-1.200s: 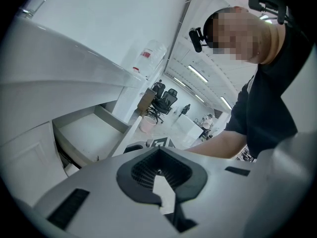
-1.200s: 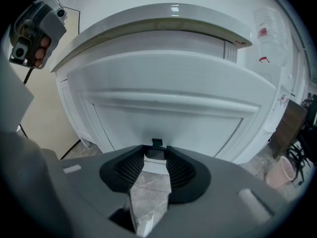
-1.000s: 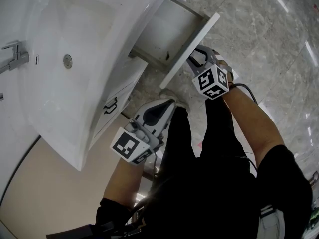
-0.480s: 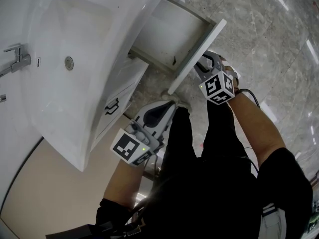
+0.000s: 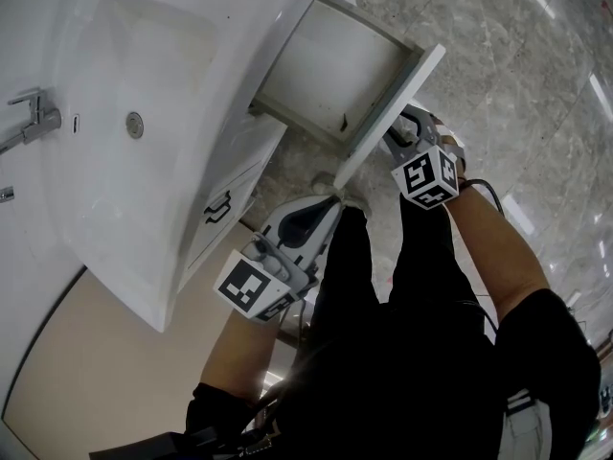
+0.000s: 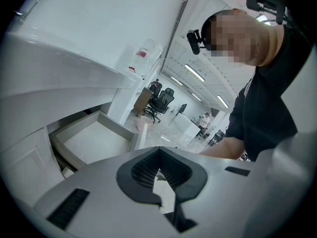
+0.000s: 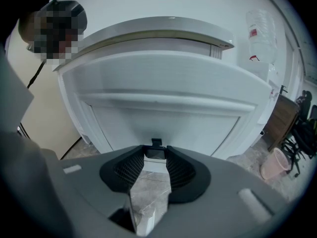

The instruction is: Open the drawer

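right gripper view: right claw [image 7: 155, 151] tight on the open drawer handle [image 7: 155, 153]; left claw [image 6: 159, 155] pressed together, empty

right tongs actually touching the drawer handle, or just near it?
Touching. The right gripper view shows the dark drawer handle sitting between the tips of the right tongs, both pads against it with no gap.

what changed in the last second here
The drawer slid further out of the cabinet, toward the person. The right gripper pulled it and moved with it, jaws clamped on the drawer handle. The left gripper stayed put, shut and empty, and the lower cabinet front stayed closed.
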Motion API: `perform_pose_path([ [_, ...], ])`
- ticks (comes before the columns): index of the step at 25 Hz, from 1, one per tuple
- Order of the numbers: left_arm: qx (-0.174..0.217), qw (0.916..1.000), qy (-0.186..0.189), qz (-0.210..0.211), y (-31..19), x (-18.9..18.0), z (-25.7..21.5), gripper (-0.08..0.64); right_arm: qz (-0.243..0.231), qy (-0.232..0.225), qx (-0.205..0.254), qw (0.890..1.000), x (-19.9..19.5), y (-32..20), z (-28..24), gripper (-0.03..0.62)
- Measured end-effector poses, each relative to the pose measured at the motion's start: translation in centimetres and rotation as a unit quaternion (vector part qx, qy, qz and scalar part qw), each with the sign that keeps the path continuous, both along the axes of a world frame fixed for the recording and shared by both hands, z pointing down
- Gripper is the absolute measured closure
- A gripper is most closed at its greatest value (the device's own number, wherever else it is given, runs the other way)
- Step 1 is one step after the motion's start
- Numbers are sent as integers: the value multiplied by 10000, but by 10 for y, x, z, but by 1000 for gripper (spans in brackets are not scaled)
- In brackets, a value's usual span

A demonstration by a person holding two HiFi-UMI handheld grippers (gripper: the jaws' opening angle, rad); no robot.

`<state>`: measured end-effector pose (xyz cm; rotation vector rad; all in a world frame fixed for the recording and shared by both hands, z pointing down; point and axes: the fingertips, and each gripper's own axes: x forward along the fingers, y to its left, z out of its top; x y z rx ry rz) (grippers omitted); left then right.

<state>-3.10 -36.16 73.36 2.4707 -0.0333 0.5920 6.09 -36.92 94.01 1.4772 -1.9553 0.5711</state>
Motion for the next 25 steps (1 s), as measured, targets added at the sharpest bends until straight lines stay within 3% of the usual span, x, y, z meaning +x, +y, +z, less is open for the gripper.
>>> perform_pose_path([
  [15, -43, 10000, 82, -15, -9, 1, -4, 566, -78, -56, 39, 9999, -2, -1, 0, 448],
  [20, -18, 9999, 139, 54, -11, 3, -18, 566, -173, -215, -105, 9996, -6, -2, -6, 428],
  [25, 99, 9997, 191, -67, -24, 5, -45, 566, -423, -77, -216, 9988, -1, 6, -20, 407],
])
